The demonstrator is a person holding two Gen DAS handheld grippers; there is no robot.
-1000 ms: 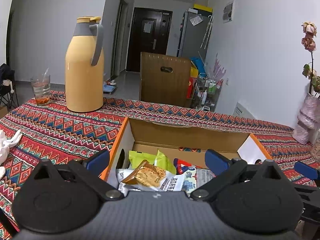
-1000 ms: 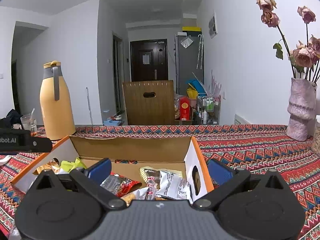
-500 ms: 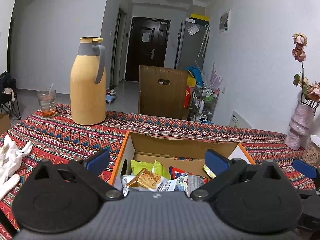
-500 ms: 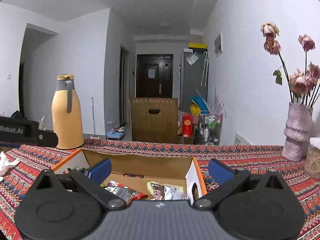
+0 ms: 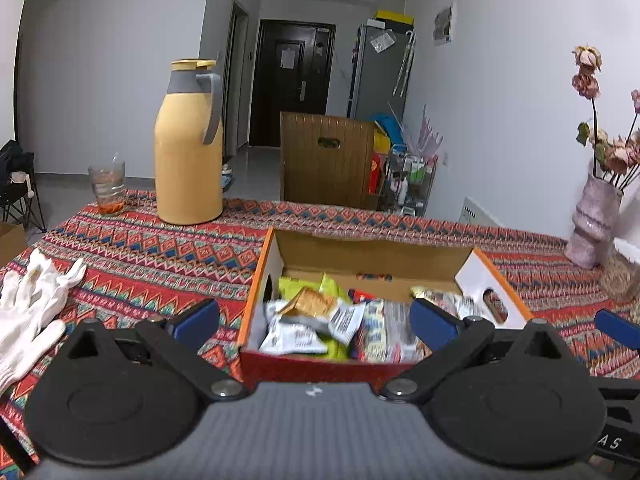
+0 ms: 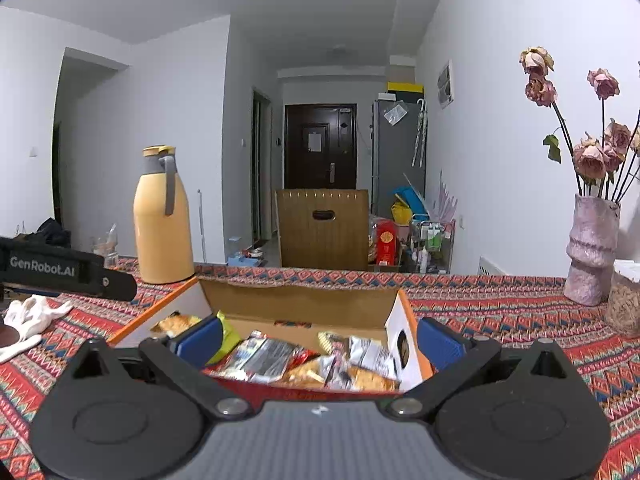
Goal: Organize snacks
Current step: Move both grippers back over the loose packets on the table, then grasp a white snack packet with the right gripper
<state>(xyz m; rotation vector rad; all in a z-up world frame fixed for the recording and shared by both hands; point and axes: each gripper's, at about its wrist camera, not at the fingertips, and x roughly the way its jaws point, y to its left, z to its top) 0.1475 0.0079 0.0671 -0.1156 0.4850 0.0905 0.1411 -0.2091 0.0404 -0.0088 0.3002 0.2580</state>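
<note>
An open cardboard box (image 5: 372,250) with orange rims sits on the patterned tablecloth and holds several snack packets (image 5: 320,320). In the left wrist view my left gripper (image 5: 314,322) stands open in front of the box's near wall, with nothing between its blue fingers. The same box (image 6: 296,304) shows in the right wrist view, with snack packets (image 6: 312,360) piled inside. My right gripper (image 6: 318,342) is open at the box's near edge, empty. Part of the left gripper body (image 6: 60,270) shows at the left of the right wrist view.
A yellow thermos jug (image 5: 188,144) and a glass (image 5: 107,190) stand at the table's far left. White gloves (image 5: 30,304) lie at the left edge. A pink vase with dried roses (image 6: 590,248) stands far right, with a jar (image 6: 624,304) beside it. A chair back (image 5: 324,160) rises behind the table.
Both grippers have pulled back and risen from the box, so its near wall and more of the tablecloth and gloves now show. Both stay open.
</note>
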